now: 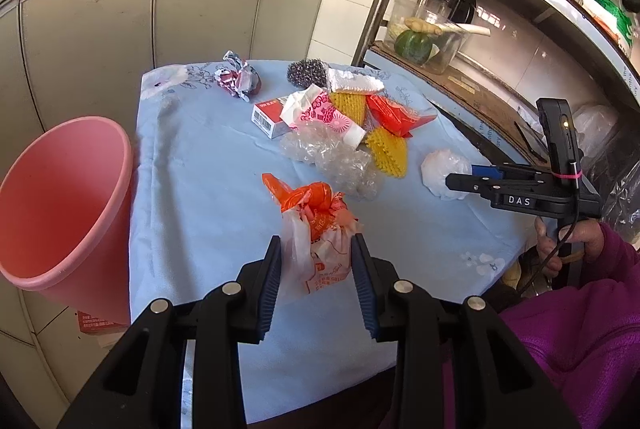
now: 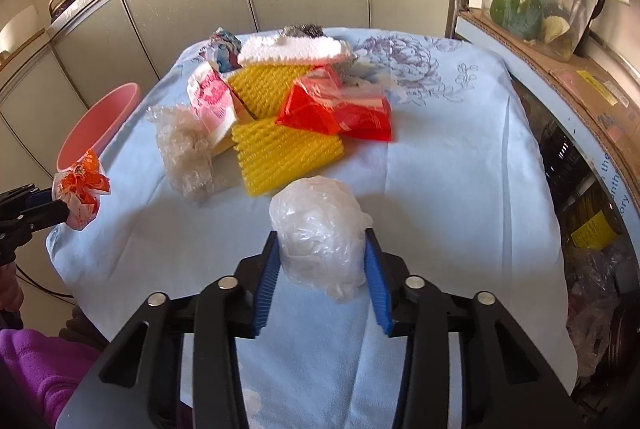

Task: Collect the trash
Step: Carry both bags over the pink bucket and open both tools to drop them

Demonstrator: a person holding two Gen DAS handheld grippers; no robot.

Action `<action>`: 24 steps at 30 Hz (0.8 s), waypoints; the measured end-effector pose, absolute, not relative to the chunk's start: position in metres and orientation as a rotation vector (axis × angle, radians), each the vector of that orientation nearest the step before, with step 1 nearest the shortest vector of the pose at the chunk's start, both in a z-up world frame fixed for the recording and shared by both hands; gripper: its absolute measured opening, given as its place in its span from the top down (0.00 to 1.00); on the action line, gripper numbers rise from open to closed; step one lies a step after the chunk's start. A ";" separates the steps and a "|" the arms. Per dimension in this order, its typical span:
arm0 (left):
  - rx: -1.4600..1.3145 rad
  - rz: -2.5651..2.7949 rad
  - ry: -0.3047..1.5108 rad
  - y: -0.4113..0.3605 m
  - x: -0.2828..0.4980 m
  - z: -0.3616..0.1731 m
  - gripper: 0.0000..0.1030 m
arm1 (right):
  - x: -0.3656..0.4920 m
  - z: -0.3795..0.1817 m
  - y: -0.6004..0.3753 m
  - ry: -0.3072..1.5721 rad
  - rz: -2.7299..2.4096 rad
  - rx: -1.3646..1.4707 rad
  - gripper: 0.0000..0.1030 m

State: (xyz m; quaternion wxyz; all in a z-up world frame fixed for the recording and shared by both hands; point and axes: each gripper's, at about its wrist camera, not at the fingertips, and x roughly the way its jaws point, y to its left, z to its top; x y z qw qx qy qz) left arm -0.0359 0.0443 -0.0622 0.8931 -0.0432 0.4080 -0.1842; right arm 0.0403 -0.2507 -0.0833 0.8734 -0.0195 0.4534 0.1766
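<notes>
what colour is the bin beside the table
Pink bin, clearest in the left wrist view.

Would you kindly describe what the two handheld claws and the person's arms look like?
Both are black linkage frames with silver pivot pins and ribbed blue pads. The left claw and right claw match. Seen from the left wrist view, the right one bears a white "DAS" label, a black cable and an upright black module with a pink band. The sleeves are magenta fleece.

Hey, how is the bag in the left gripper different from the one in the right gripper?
The knotted orange-and-white bag has printed lettering and a twisted orange top; the clear plastic bag is plain, translucent white and balled up round. The left gripper holds the first, the right gripper the second. Both are crumpled plastic, pinched between blue pads over the blue tablecloth.
</notes>
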 end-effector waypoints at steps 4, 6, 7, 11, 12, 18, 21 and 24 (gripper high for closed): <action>-0.134 -0.335 0.798 0.055 -0.034 -0.054 0.67 | 0.045 -0.066 -0.241 0.890 0.405 -0.033 0.65; -0.153 -0.306 0.767 0.060 -0.033 -0.048 0.67 | 0.048 -0.056 -0.235 0.857 0.432 -0.025 0.65; -0.160 -0.290 0.752 0.063 -0.033 -0.045 0.67 | 0.050 -0.051 -0.231 0.842 0.445 -0.022 0.65; -0.176 -0.227 0.692 0.073 -0.034 -0.035 0.67 | 0.059 -0.031 -0.211 0.783 0.504 -0.018 0.66; -0.179 -0.208 0.678 0.076 -0.033 -0.032 0.67 | 0.062 -0.026 -0.205 0.772 0.517 -0.018 0.66; -0.181 -0.059 0.582 0.097 -0.033 -0.015 0.67 | 0.081 -0.005 -0.167 0.731 0.582 -0.014 0.66; -0.187 0.012 0.548 0.112 -0.035 -0.008 0.67 | 0.090 0.006 -0.144 0.712 0.614 -0.023 0.66; -0.191 0.081 0.527 0.130 -0.037 -0.005 0.67 | 0.097 0.012 -0.120 0.699 0.649 -0.039 0.66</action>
